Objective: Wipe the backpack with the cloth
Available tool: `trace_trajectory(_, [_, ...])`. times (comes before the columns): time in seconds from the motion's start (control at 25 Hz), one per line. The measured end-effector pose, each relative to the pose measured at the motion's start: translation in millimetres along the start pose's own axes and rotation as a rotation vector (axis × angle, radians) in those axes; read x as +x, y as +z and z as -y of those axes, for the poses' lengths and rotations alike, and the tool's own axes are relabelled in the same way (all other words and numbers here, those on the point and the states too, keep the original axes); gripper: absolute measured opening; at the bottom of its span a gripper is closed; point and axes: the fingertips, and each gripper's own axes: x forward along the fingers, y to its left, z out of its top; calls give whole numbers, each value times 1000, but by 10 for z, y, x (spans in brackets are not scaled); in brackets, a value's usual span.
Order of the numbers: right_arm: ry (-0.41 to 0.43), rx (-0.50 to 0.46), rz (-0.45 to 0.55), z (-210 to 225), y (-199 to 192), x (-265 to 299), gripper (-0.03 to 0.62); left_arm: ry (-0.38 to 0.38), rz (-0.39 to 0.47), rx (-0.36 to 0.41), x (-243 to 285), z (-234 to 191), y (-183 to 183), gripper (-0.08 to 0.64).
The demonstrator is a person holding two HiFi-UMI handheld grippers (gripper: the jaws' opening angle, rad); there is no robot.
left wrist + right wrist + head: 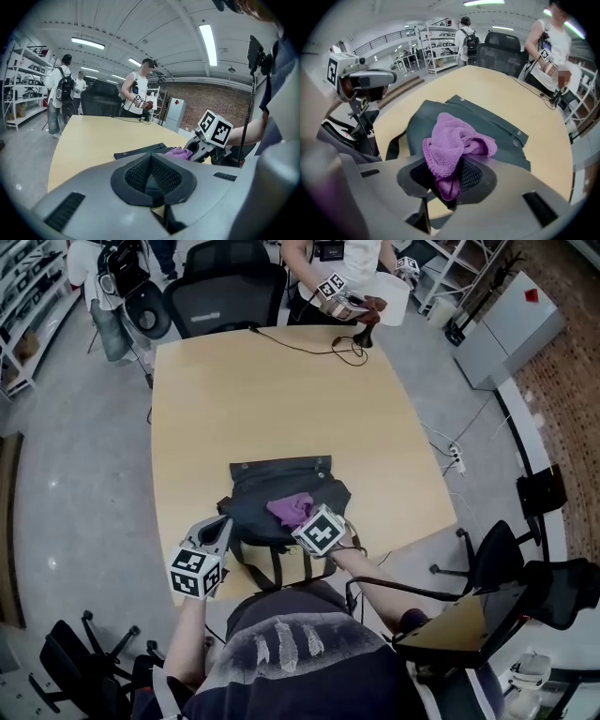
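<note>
Looking at this one, your right gripper [451, 180] had its jaws clamped on the purple cloth [457, 140]. Most of the cloth was bunched up ahead of and above the jaws, with a short tail hanging down between them. The dark backpack [501, 129] lay flat on the table [272, 399] right beyond those jaws, under the wad. I couldn't tell whether the cloth was actually pressing on it or just hovering.

Your left gripper [151, 176] had its jaws closed together with nothing between them. The bag sat ahead of them and a bit to the right, not touching.

Handling-wise, my guess: that cloth looked like soft, light terry, so it'll flop and fold over itself. The bunched grip seemed fine, but only the part sticking out past the jaws does any wiping.

The backpack looked limp and pretty empty, so on that smooth tabletop it'll probably wrinkle or skate along with each stroke. I'd pin it with the left, either pressing on the edge nearest those jaws or grabbing one of the straps [246, 568] at the near side. Fabric's tough, so nothing fragile to worry about.
</note>
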Motion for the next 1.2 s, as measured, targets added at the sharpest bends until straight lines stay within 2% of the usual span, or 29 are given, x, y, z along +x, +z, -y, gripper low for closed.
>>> trace_trajectory(0.2, [0,-30,35,-304,148,155,107,17,2,3,-138,-85,-69,8])
trace_trajectory(0.36, [61,-30,59,-570,253,189,107,12,-9,-8,-230,-87,-207,8])
trace_trajectory(0.48, [78,-71,79,-725,376,223,107,2,-12,-14,-257,-75,-260,8])
trace_trajectory(0.6, [124,-59,94,-911,463,303,107,5,-5,-15,-305,-95,-254,8])
trace_trajectory(0.68, [223,-32,102,-1109,515,327,107,22,4,-26,-358,-95,-265,8])
trace_trajectory(0.84, [664,208,184,-1681,720,150,107,69,18,-45,-464,-90,-302,8])
trace_trajectory(0.92, [763,270,231,-1723,781,10,107,89,47,-56,-498,-84,-246,8])
trace_trajectory(1.04, [751,294,280,-1612,746,-145,107,106,71,-44,-610,-72,-102,8])
trace_trajectory(1.2, [589,385,408,-940,631,-377,107,161,128,-1,-653,100,96,8])
